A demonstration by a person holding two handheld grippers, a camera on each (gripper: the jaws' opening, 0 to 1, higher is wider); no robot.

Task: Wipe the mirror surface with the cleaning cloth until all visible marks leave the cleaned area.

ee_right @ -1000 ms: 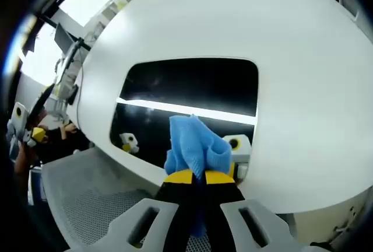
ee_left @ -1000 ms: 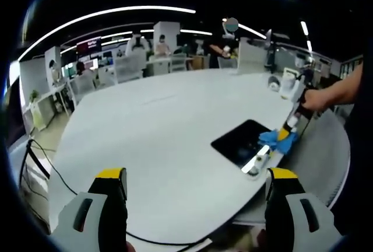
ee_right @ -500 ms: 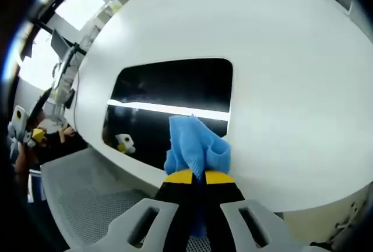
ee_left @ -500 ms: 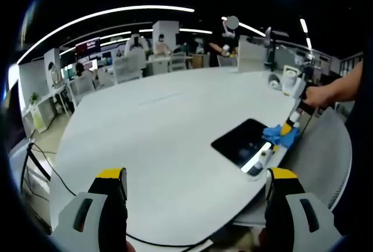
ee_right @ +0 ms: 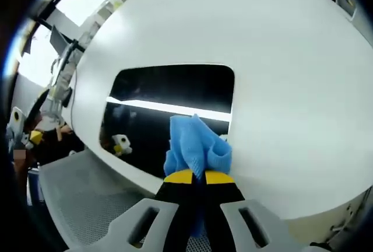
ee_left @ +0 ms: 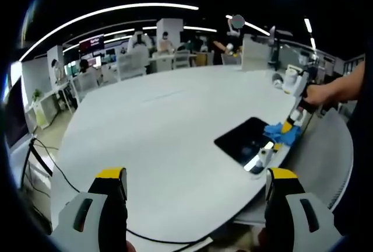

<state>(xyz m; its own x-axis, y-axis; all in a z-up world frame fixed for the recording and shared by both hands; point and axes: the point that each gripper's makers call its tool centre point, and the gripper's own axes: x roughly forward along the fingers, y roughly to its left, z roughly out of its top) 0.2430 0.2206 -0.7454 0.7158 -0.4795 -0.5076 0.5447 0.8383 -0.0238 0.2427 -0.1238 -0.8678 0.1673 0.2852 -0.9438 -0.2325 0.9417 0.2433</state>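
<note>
A dark rectangular mirror point(ee_right: 175, 97) lies flat on the white table near its edge, reflecting a ceiling light strip. My right gripper point(ee_right: 197, 176) is shut on a blue cleaning cloth point(ee_right: 195, 147), which rests over the mirror's near right corner. From the left gripper view, the mirror point(ee_left: 242, 141) sits at the right, with the blue cloth point(ee_left: 281, 132) and the right gripper point(ee_left: 289, 125) at its far corner, held by a hand. My left gripper point(ee_left: 192, 176) hangs open above the table's near edge, well apart from the mirror, with nothing between its jaws.
The big white oval table point(ee_left: 157, 123) spreads out ahead. A grey mesh chair point(ee_right: 76, 196) stands beside the mirror's edge. A cable point(ee_left: 49, 164) trails off the table's left side. Desks, chairs and people fill the office at the back.
The right gripper with the cloth has slid from the mirror's middle near edge toward its right corner. The left gripper has hardly moved.
</note>
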